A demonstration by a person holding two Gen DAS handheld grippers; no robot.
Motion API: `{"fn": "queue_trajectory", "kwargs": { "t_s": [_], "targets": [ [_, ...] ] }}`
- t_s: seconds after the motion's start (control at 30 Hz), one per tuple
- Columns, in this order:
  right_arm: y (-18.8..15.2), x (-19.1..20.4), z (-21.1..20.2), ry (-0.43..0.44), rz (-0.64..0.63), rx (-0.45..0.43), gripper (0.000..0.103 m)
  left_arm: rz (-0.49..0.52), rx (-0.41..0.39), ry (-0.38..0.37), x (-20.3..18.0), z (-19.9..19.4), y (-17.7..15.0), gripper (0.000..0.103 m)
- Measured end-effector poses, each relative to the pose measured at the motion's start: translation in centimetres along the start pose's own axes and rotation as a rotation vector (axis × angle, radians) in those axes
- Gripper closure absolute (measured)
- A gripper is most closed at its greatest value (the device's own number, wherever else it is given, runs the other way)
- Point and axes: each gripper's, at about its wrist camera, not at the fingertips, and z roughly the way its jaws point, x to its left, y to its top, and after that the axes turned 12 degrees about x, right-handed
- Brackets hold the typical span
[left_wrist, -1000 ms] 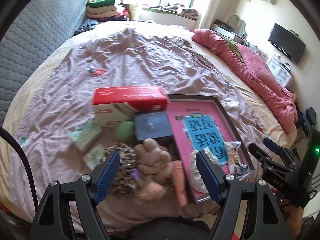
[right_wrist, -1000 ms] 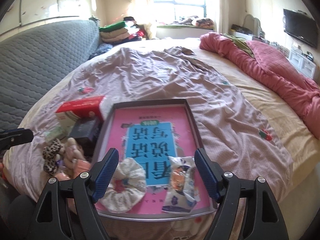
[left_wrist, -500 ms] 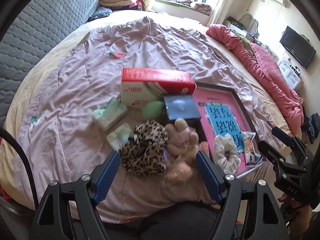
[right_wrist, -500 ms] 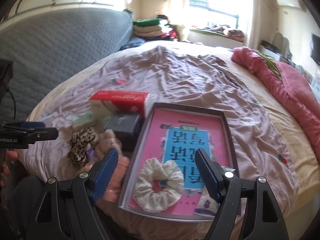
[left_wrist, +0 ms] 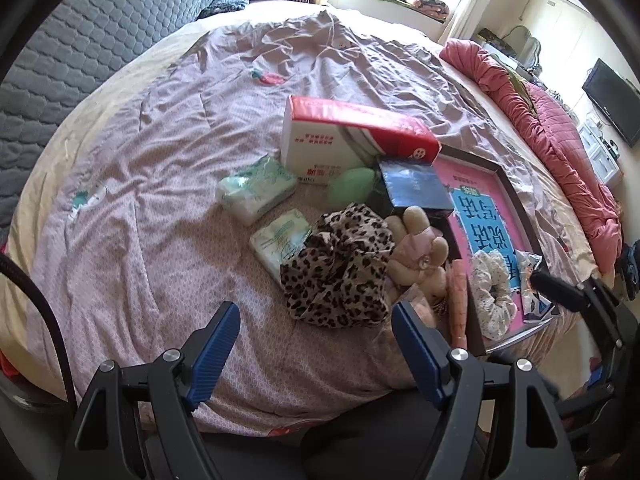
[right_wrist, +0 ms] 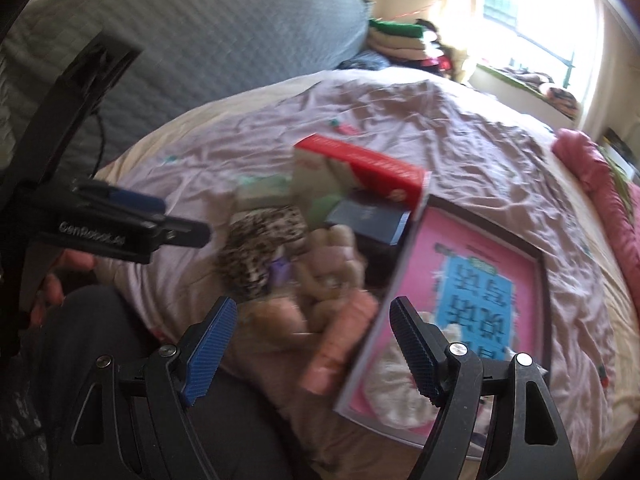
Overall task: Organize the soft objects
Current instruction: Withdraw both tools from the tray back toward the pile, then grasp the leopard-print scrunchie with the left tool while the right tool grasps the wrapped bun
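A leopard-print scrunchie lies on the bed just ahead of my open left gripper, nothing between its blue fingers. Beside it rests a beige plush toy and a pink soft piece. A white floral scrunchie and a printed packet sit in the dark-framed tray with the pink book. My right gripper is open and empty above the blurred plush toy and pink piece, left of the tray. The leopard-print scrunchie shows there too.
Two green tissue packs, a green ball, a red-and-white box and a dark blue box crowd around the soft items. A pink quilt lines the bed's right side. The grey headboard stands left.
My left gripper has moved left and lower, bringing the leopard scrunchie ahead of its fingers. My right gripper has swung left and rolled, from over the tray to above the plush pile.
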Motion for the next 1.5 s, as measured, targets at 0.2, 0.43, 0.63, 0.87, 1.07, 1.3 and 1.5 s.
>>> {"fn": "queue_trajectory", "kwargs": {
  "t_s": [0.2,0.43,0.63,0.87,1.07,1.3,1.5],
  "targets": [
    [-0.2,1.4,2.5,0.021,-0.063,0.064,0.023,-0.014,0.028,-0.023,0.3,1.6,0.1,0.026],
    [-0.1,2.1,4.5,0.028,-0.097,0.103,0.023,-0.003,0.05,-0.031,-0.3,3.5,0.9,0.025],
    [0.1,2.7,5.8,0.025,-0.124,0.121,0.023,-0.01,0.069,-0.034,-0.3,5.2,2.2,0.026],
    [0.6,3.0,7.7,-0.016,-0.152,0.144,0.023,-0.03,0.069,-0.079,0.4,6.2,2.6,0.026],
    [1.0,3.2,9.0,-0.033,-0.167,0.159,0.023,-0.046,0.064,-0.116,1.1,6.6,3.0,0.037],
    [1.3,3.0,10.2,-0.008,-0.162,0.18,0.04,-0.071,0.078,-0.222,2.0,7.1,3.1,0.071],
    [1.7,1.6,10.4,0.042,-0.093,0.174,0.048,-0.086,0.056,-0.269,2.9,7.0,2.9,0.096]
  ]
}}
